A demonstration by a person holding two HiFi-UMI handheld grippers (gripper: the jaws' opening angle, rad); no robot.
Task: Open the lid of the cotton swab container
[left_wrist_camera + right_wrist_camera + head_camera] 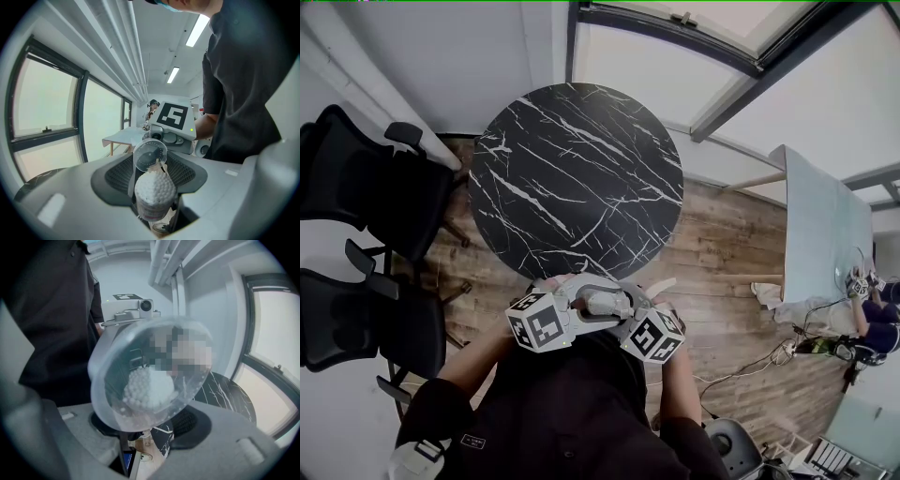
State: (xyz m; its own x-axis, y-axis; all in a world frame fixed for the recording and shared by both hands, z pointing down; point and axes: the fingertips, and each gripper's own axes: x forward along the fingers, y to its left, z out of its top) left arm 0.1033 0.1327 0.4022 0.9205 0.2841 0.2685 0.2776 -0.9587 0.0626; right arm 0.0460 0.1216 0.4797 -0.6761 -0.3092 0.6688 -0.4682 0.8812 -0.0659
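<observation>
Two tongs loaded | left gripper (152, 206) pinching cotton swab container (153, 199), held at chest by table (577, 178) edge | right gripper (140, 437) pinching lid (150, 371) — already off | risk: tilt or slack squeeze — swabs (154, 186) spill

The person wears a black short-sleeved T-shirt (572, 412) with a pale label (472, 441) on the left sleeve (450, 412). The left gripper (152, 201) and right gripper (140, 442) are light grey with dark ribbed insets (117, 174); each carries 1 black-and-white marker cube (541, 322)

Round black marble table (577, 178) on wooden floor (722, 244).
</observation>
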